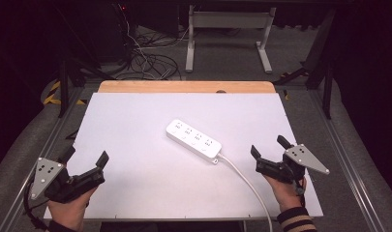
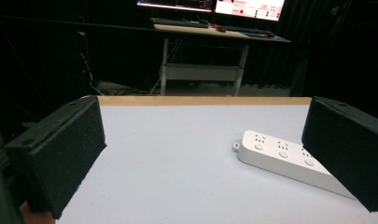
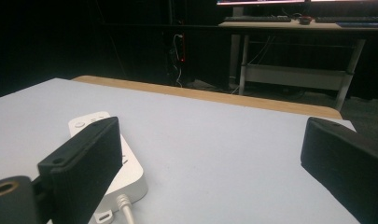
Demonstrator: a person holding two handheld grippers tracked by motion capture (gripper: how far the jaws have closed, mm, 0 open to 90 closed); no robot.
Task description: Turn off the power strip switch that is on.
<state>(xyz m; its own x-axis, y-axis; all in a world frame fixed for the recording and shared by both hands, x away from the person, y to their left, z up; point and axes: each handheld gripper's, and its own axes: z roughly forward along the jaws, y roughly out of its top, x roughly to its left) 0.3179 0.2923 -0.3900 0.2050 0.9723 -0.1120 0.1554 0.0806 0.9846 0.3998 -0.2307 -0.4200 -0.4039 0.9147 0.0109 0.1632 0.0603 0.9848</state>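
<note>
Power strip (image 1: 193, 140) lies mid-table on the white board (image 1: 135, 145), its cord (image 1: 249, 186) trailing toward the person. Rigid, light and probably slick plastic; grip across its narrow sides. Left gripper (image 1: 85, 162) and right gripper (image 1: 268, 150) hover wide open, empty.

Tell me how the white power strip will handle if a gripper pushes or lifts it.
The power strip is a flat, hard-looking bar lying low on the table, so it should slide rather than roll or tip. Its smooth shell may slip between jaws. The cable trailing off the near edge will likely drag and swing it.
</note>
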